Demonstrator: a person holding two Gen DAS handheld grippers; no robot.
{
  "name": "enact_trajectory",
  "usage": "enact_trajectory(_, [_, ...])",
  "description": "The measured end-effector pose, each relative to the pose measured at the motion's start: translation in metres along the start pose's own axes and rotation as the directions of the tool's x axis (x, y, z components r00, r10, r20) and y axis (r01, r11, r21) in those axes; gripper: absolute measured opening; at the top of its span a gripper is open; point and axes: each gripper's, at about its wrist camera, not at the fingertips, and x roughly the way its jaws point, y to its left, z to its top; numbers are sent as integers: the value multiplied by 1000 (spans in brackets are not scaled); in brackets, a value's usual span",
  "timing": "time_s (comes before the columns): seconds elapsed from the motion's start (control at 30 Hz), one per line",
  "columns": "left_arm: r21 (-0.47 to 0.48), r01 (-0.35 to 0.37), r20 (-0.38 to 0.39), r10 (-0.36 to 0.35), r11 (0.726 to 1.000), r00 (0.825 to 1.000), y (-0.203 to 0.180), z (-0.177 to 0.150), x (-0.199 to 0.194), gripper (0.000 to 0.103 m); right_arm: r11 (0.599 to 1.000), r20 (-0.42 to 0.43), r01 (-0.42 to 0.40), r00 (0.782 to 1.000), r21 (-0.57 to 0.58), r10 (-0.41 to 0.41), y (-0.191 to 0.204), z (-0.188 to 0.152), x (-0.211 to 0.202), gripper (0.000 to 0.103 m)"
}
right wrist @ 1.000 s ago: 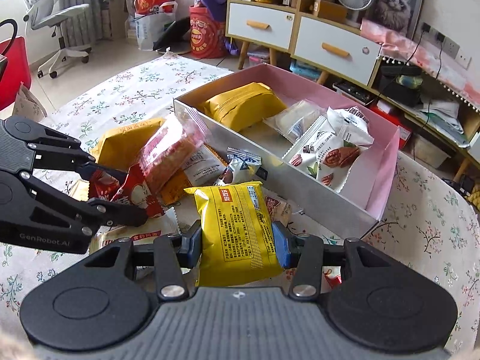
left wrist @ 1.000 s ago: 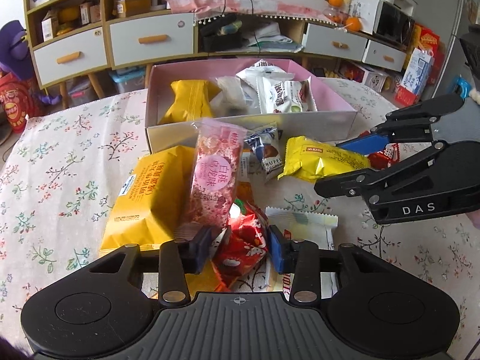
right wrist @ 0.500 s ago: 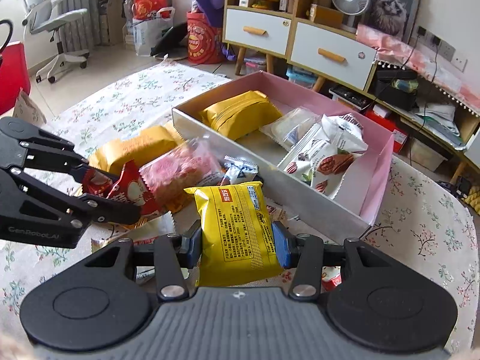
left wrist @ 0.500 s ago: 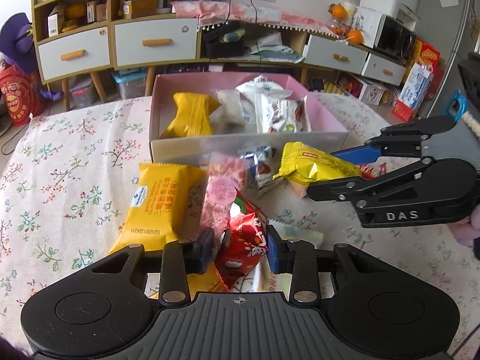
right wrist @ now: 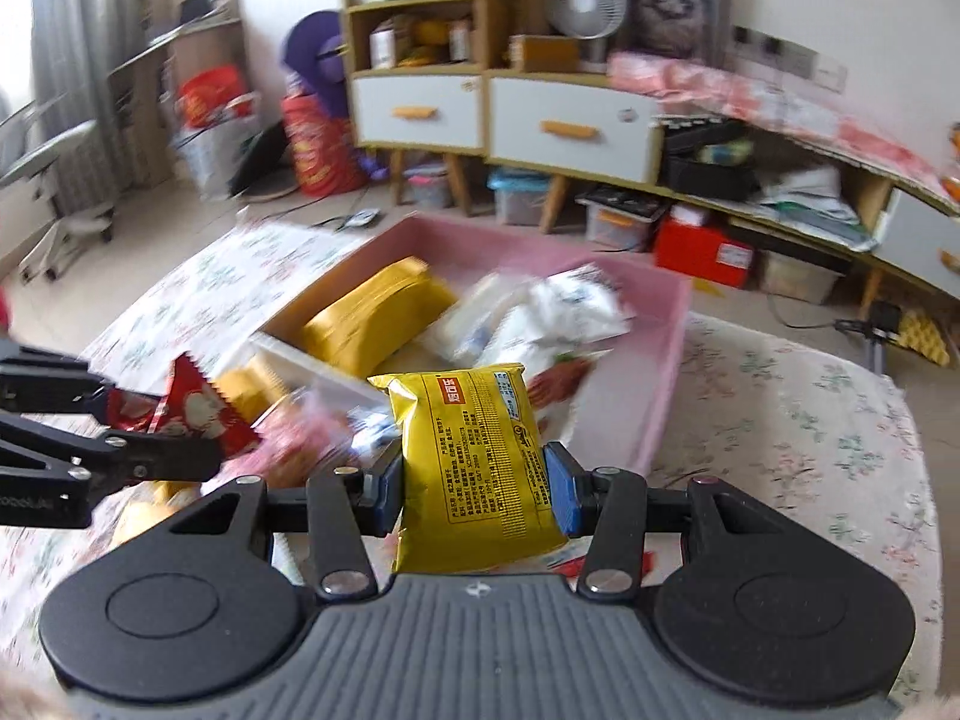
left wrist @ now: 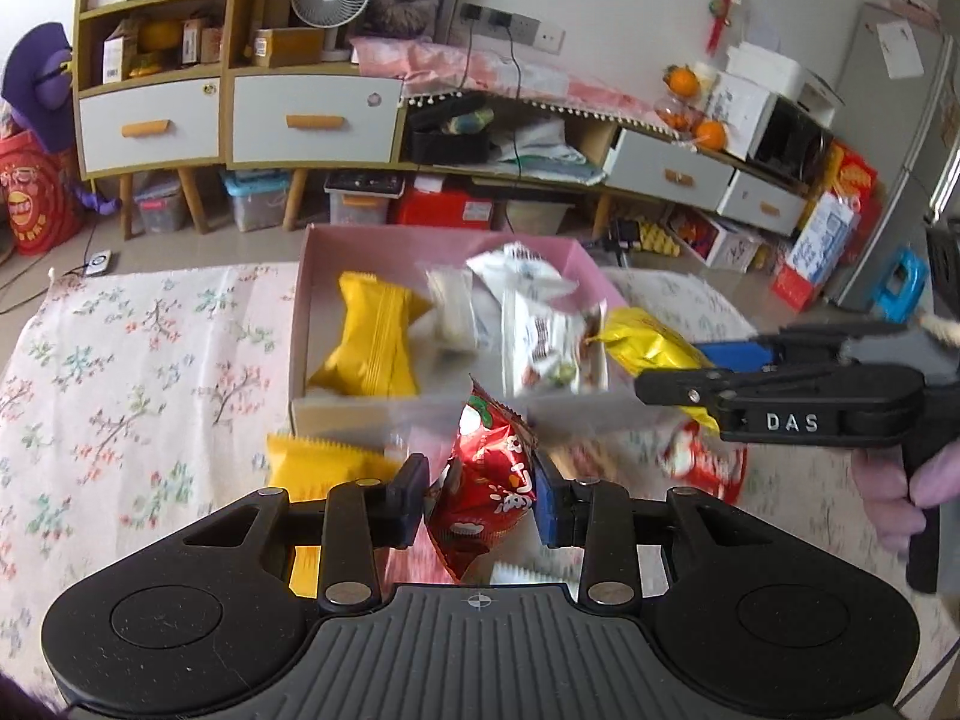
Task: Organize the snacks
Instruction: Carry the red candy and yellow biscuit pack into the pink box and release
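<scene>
We have a crinkly red foil snack packet with a serrated top edge (left wrist: 489, 480) clenched between the pads of our left hand-held gripper (left wrist: 480, 498), lifted clear of the counter. Our right hand-held gripper (right wrist: 474, 483) is clamped on a glossy yellow foil snack pouch with printed text (right wrist: 474, 456), also held in the air. Both packets bulge softly between the jaws, so the grips look firm but the wrappers are slippery and puffed with air.

Just ahead of both hand-held grippers sits the open rectangular cardboard box with a pink lining (left wrist: 312, 300). It already holds a plump yellow pillow-shaped pouch with a ribbed seam (left wrist: 372, 348), a small translucent white sachet (left wrist: 453, 306) and a white printed wrapper showing nuts (left wrist: 540, 336). We judge the sorting as partly done: several snacks are inside, two more are in hand and not yet over the box.

Below and to the left of the left hand-held gripper, a flat yellow packet with zigzag ends (left wrist: 318, 462) lies on the counter, and a red-and-white wrapper (left wrist: 696, 462) lies to its right, blurred. In the right wrist view a pink speckled clear bag (right wrist: 300, 438) rests between the two hand-held grippers, outside the box. So at least three pieces remain loose.

The counter wears a thin, matte cloth with a small floral print (left wrist: 120, 372), slightly rumpled.
</scene>
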Motion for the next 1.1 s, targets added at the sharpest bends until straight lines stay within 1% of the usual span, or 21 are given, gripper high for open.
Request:
enact_trajectory(0.1, [-10,3,2,-3,1000,1000,1,18,12,33,999,17,37,999,40,-37,-14,7,5,44])
enact_trajectory(0.23, [9,-3,-6,3,1000,1000,-1,37,32,33,992,35,68,997,107,-72,-34,18,15,44])
enact_trajectory(0.3, [17,-3,-16,3,1000,1000,-2,43,43,33,991,34,76,996,113,-81,-40,22,23,44])
enact_trajectory(0.43, [18,-2,-59,3,1000,998,-1,50,71,33,989,24,102,994,109,-105,-46,28,40,44])
enact_trajectory(0.57, [33,-45,-93,48,998,994,2,53,94,33,990,12,78,997,118,-80,-50,33,52,44])
enact_trajectory(0.67, [18,-56,-117,58,998,991,6,54,106,33,991,-4,83,997,110,-83,-51,35,59,44])
enact_trajectory(0.8, [17,-66,-141,68,998,988,6,54,118,33,991,-18,69,998,116,-67,-52,36,65,43])
enact_trajectory(0.87, [17,-74,-144,75,997,987,6,53,123,33,991,-25,50,999,126,-47,-53,37,67,43])
enact_trajectory(1.1, [9,-116,-113,116,993,987,6,60,130,33,995,-69,56,996,81,-50,-46,42,73,43])
